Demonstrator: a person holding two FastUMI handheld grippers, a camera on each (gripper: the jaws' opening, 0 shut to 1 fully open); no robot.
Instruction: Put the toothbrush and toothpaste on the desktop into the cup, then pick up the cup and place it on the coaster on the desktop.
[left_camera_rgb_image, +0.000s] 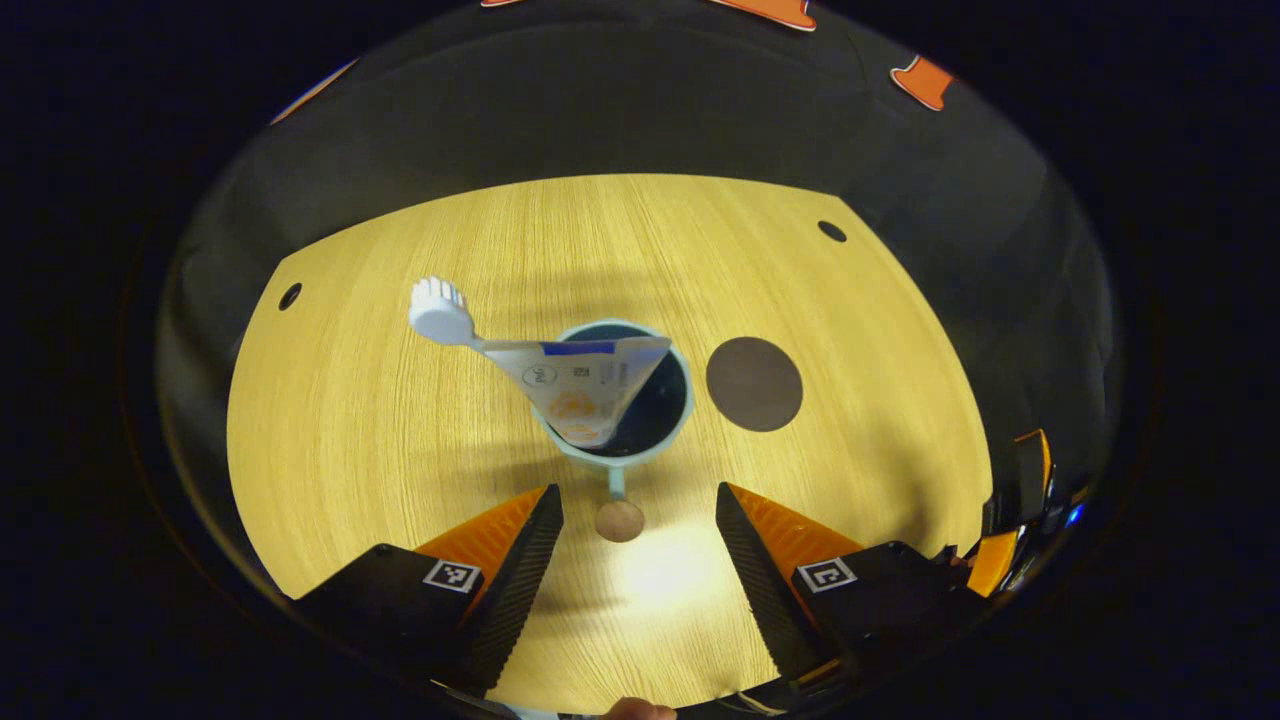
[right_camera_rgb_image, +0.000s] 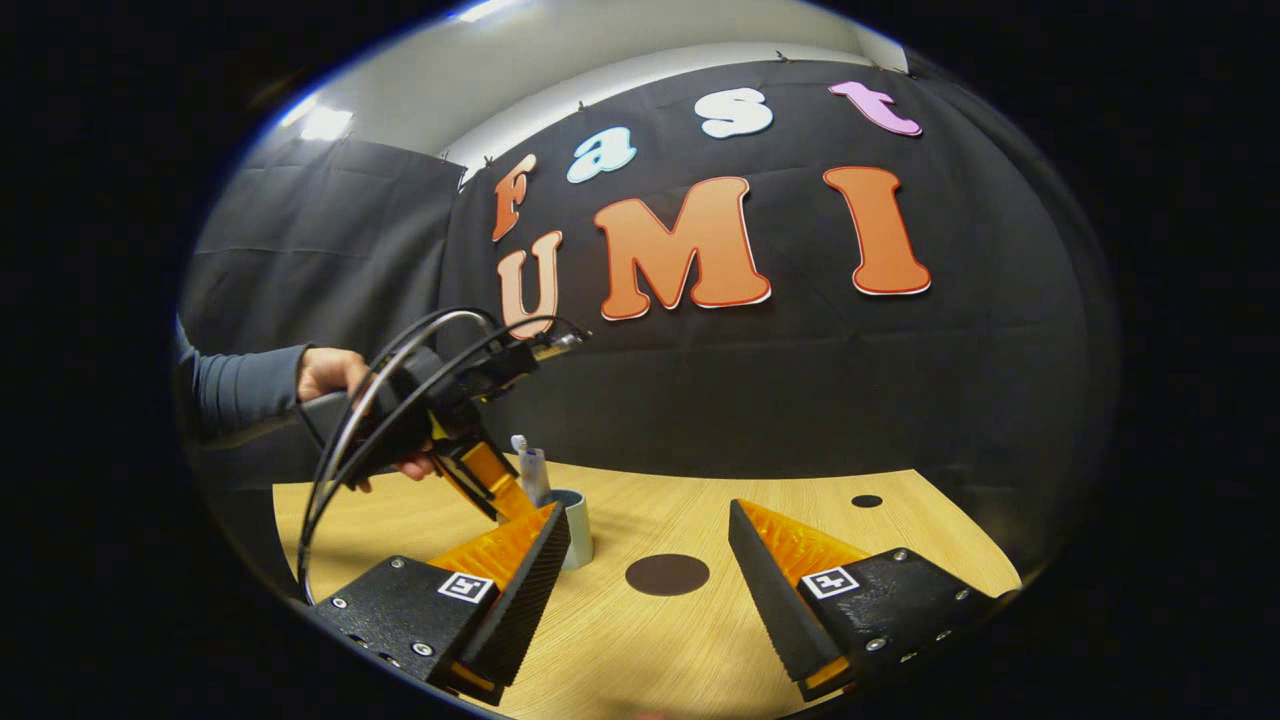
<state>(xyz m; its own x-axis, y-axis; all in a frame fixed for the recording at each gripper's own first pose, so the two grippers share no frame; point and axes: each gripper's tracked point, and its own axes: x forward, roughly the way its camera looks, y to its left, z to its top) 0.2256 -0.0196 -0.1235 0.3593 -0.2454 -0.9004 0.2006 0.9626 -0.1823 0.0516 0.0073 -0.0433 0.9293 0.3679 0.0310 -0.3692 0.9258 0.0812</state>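
We see a wood-grain table (left_camera_rgb_image: 400, 430) against black cloth walls. The cup (left_camera_rgb_image: 676, 425) holds toothbrush (left_camera_rgb_image: 440, 312) and toothpaste (left_camera_rgb_image: 580, 385), beside the coaster (left_camera_rgb_image: 754, 384). Left tool (left_camera_rgb_image: 640, 520) and right tool (right_camera_rgb_image: 650, 570) gape, holding nothing; the right gripper view catches a hand (right_camera_rgb_image: 335, 375).

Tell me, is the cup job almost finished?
Partly. The white toothbrush and toothpaste tube already stand in the pale blue cup. The open left hand-held gripper hovers over its handle. Left: lifting the cup onto the round brown coaster beside it.

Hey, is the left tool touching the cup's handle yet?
Apart. In the left gripper view the left tool is open, and the cup's handle sits between the fingers with bare desktop on both sides.
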